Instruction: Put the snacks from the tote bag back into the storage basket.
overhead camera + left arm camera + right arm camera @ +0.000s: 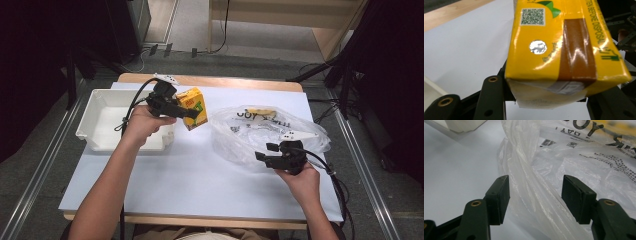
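A yellow juice carton (pixel 193 107) (pixel 564 50) is held off the table between the white tray and the plastic bag. My left gripper (pixel 186 114) (pixel 546 100) is shut on it, a jaw on each side of its end. In the left gripper view the carton's foil straw hole and brown stripe face the camera. A clear printed plastic bag (pixel 260 131) (pixel 574 152) lies crumpled on the right of the table. At the bag's near edge, my right gripper (pixel 262 157) (pixel 535 195) stands open, a fold of the bag loose between its jaws.
A white plastic tray (pixel 90 122) (pixel 464 125) sits at the left of the table, under my left hand. A white sheet (pixel 200 175) covers the tabletop, with a wooden edge (pixel 225 81) at the back. Cables trail from both grippers.
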A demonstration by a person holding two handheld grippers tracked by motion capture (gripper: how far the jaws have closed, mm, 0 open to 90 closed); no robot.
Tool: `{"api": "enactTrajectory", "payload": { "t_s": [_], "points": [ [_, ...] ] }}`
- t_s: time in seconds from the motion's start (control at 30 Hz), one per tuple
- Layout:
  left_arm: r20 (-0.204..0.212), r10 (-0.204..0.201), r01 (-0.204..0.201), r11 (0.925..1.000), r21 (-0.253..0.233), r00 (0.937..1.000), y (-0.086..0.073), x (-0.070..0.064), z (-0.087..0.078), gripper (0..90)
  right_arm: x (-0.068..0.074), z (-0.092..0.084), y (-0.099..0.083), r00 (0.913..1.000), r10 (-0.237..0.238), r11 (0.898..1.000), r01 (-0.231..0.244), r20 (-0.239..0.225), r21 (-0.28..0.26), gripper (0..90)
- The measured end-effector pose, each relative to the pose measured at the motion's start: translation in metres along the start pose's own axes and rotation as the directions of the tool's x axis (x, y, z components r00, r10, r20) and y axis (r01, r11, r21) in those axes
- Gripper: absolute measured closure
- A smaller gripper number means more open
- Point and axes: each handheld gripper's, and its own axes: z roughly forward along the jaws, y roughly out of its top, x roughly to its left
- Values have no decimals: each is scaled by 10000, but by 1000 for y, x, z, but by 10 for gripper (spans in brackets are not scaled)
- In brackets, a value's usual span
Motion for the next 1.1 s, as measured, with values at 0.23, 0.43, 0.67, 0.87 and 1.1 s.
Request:
{"api": "enactTrajectory", "payload": {
  "t_s": [0.23, 0.43, 0.67, 0.87, 1.1],
  "points": [
    [-230, 51, -47, 9998, 178, 9997, -1, 5, -6, 513, 0, -1, 0, 10000, -25, 10000, 24, -40, -78, 407],
    [-425, -26, 33, 9999, 160, 9991, -1, 10, -10, 512, 1, -1, -1, 9999, -104, 9999, 104, -15, 24, 407],
    [-651, -98, 109, 9998, 169, 9978, -2, 18, -17, 513, 2, -2, -1, 9999, -64, 10000, 64, -77, -48, 401],
    [-786, -241, 255, 9995, 168, 9966, -2, 24, -19, 512, 3, -1, -2, 9999, -129, 9999, 129, -59, 11, 400],
    [-995, -333, 351, 9992, 167, 9945, -3, 32, -23, 512, 4, -3, -2, 9999, -156, 9999, 156, -16, -64, 400]
  ]
}}
